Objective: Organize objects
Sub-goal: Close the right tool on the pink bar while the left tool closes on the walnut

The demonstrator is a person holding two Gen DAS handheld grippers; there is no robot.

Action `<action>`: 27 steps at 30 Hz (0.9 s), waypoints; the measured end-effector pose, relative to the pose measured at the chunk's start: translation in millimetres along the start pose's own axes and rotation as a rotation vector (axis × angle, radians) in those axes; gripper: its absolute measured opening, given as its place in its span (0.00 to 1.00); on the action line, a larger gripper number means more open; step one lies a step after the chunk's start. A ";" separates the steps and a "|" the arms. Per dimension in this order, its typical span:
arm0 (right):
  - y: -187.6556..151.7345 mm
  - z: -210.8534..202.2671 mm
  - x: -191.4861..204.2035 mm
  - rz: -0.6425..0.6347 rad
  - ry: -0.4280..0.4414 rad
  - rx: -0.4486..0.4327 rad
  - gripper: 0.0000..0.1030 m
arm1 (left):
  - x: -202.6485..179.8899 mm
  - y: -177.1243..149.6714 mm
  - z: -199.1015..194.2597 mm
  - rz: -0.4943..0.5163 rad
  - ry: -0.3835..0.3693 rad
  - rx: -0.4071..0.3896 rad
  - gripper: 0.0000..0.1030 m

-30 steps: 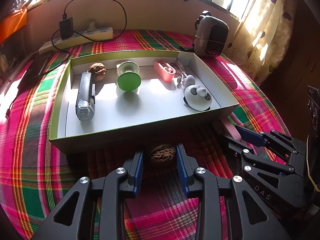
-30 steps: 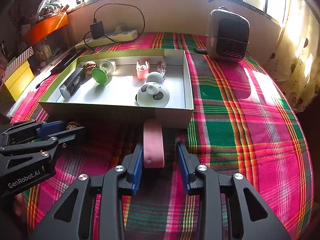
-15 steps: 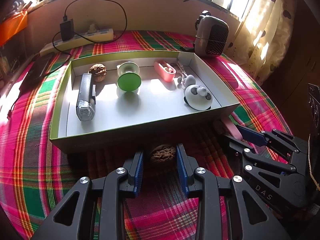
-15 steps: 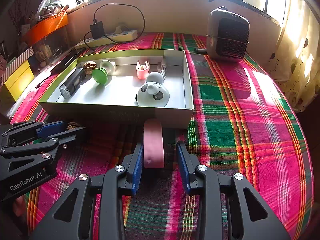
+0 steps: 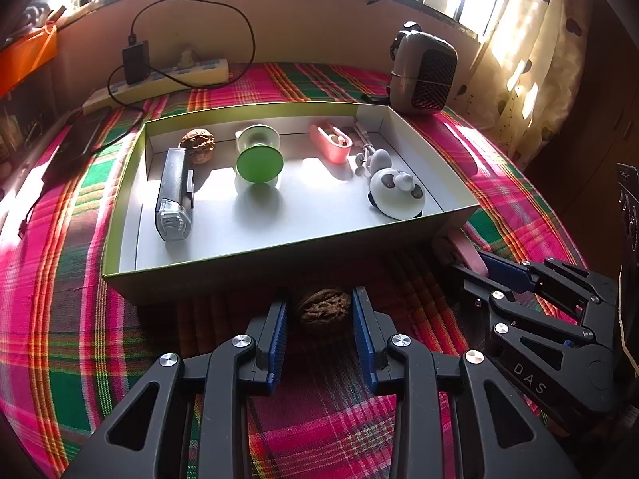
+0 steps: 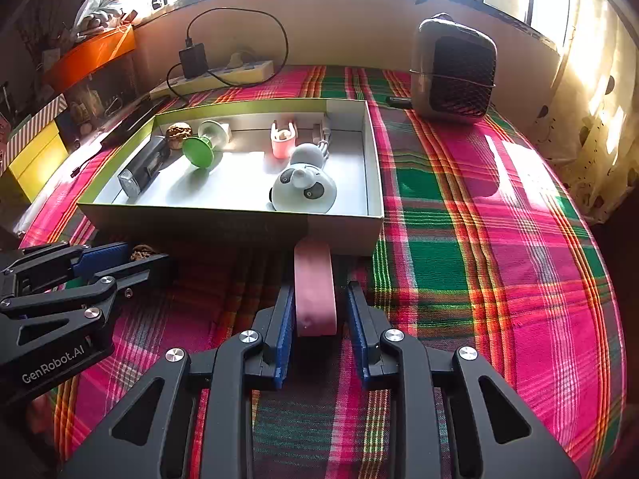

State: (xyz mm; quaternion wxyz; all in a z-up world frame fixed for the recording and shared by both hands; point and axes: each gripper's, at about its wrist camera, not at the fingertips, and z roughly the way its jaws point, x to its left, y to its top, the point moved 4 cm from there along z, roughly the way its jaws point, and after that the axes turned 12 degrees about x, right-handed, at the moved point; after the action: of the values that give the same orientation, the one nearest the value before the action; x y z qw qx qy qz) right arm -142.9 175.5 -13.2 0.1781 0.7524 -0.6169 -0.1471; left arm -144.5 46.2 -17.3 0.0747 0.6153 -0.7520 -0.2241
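Resting inside the box are five items already; outside, a walnut is loosely straddled by the left gripper, while the right gripper, just closing, brackets a pink case, no firm grip evident.

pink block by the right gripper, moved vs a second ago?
No. The pink block still lies with its far end at the box's front wall; the right gripper jaws have just been closing around it.

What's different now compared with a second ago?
The right tongs have just been closing around the pink bar; a thin gap on one side is still visible. The left tongs stay straddling the walnut without gripping it. The box and its contents are unmoved.
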 end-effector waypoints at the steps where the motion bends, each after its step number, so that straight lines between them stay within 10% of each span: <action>1: -0.3 -0.3 0.6 -0.002 -0.001 0.000 0.24 | -0.3 -0.3 -0.1 -0.001 0.001 0.000 0.28; 27: -6.8 -21.6 9.1 -0.011 0.049 -0.043 0.18 | -1.8 -9.6 -27.4 0.002 0.026 -0.060 0.28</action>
State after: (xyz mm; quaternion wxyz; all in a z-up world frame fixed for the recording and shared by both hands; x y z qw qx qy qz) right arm -125.7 169.7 3.1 0.2082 0.7551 -0.6051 -0.1428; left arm -124.9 39.8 3.1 0.1031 0.6151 -0.7445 -0.2384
